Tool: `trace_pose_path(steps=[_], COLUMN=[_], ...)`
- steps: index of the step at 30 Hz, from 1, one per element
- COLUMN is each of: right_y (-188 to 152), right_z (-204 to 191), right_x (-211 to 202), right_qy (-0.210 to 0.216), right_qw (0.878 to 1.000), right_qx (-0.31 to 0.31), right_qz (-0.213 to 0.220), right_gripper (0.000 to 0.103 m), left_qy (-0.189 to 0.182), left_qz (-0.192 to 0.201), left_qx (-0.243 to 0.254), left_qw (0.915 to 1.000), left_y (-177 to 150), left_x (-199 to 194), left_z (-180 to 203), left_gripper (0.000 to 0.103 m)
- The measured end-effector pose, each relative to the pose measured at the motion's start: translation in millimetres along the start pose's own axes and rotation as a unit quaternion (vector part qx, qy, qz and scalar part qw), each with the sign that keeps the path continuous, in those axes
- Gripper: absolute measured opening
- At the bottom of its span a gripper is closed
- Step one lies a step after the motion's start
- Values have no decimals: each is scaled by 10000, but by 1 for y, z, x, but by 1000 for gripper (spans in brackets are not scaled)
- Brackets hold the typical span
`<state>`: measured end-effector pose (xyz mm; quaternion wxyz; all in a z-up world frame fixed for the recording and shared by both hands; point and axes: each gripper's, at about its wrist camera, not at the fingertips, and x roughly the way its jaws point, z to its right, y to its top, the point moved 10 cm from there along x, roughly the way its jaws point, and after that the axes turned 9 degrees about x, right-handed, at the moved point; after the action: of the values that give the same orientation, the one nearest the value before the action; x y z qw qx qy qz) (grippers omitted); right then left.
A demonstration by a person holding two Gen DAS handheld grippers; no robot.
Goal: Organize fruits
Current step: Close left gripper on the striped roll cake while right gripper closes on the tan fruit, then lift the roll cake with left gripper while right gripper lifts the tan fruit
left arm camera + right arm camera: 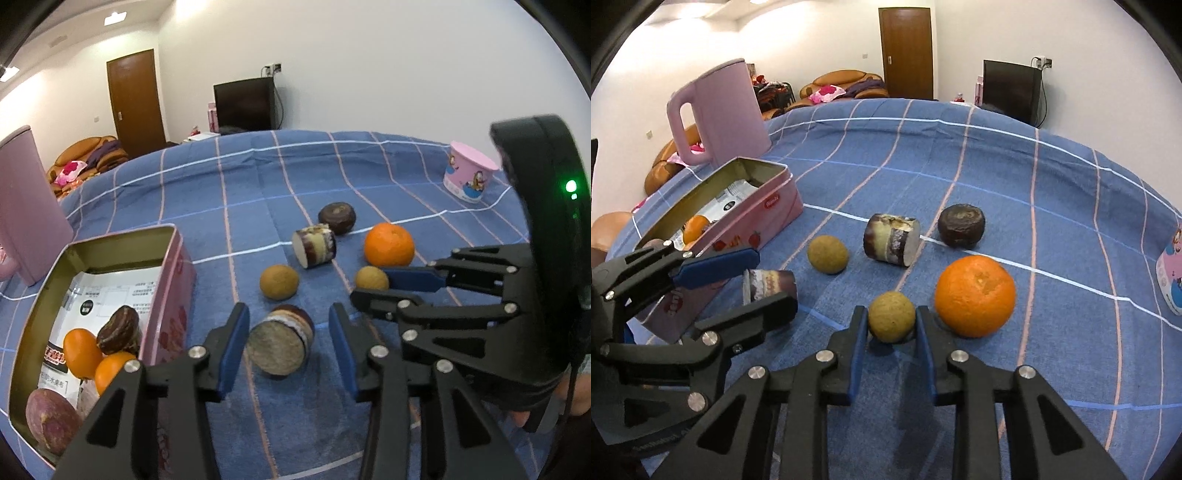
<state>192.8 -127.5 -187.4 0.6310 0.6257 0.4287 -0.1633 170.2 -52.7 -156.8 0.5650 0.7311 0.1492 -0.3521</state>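
Observation:
My left gripper is open around a cut purple-brown fruit piece that lies on the blue checked cloth; a gap shows at its right pad. My right gripper is shut on a small brown round fruit, both pads pressing its sides. Beside it sits a large orange. The pink tin box at the left holds two small oranges, a dark fruit and a purple one. In the right wrist view the left gripper straddles the cut piece next to the tin.
Loose on the cloth are a second brown ball, a cut layered piece and a dark round fruit. A pink kettle stands behind the tin. A pink cartoon cup stands at the far right.

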Motion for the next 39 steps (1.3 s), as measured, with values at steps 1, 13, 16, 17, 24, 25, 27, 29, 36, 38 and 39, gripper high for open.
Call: trace_pose_path(steps=[1, 13, 16, 17, 24, 25, 27, 29, 36, 38, 39], right_y=[0, 4, 5, 5, 8, 9, 10, 11, 12, 12, 13], right_z=[1, 6, 7, 6, 2, 2, 1, 1, 1, 1, 0], right_x=[0, -9, -11, -12, -23, -24, -26, -29, -36, -38, -38], right_qy=[-7, -11, 21, 29, 61, 57, 42, 29, 45, 50, 46], right_qw=[10000, 9996, 9994, 9993, 9983, 9982, 9978, 9974, 9960, 9956, 9955], right_qx=[15, 174, 203, 201, 115, 105, 72, 58, 42, 40, 38], right_qz=[-2, 233, 295, 329, 572, 594, 665, 721, 895, 932, 949], right_gripper=[28, 28, 28, 28, 28, 28, 28, 28, 28, 28, 28], left_qy=[-3, -113, -106, -99, 10, 28, 77, 113, 198, 221, 231], left_qz=[-52, -270, -195, -161, 72, 99, 161, 216, 406, 441, 465], left_qx=[-34, 38, 18, 26, -5, -1, 6, 9, -2, -16, -26], left_qw=[10000, 9996, 9998, 9998, 10000, 9999, 9998, 9997, 9990, 9988, 9986], left_y=[-1, -6, -5, -4, -1, -1, 1, 2, 5, 6, 6], left_x=[2, 11, 8, 6, -4, -6, -8, -11, -19, -20, -21], left_z=[-1, 5, 4, 4, 0, 0, -1, -1, -4, -5, -5], left_gripper=[53, 40, 40, 40, 40, 40, 40, 40, 40, 40, 40])
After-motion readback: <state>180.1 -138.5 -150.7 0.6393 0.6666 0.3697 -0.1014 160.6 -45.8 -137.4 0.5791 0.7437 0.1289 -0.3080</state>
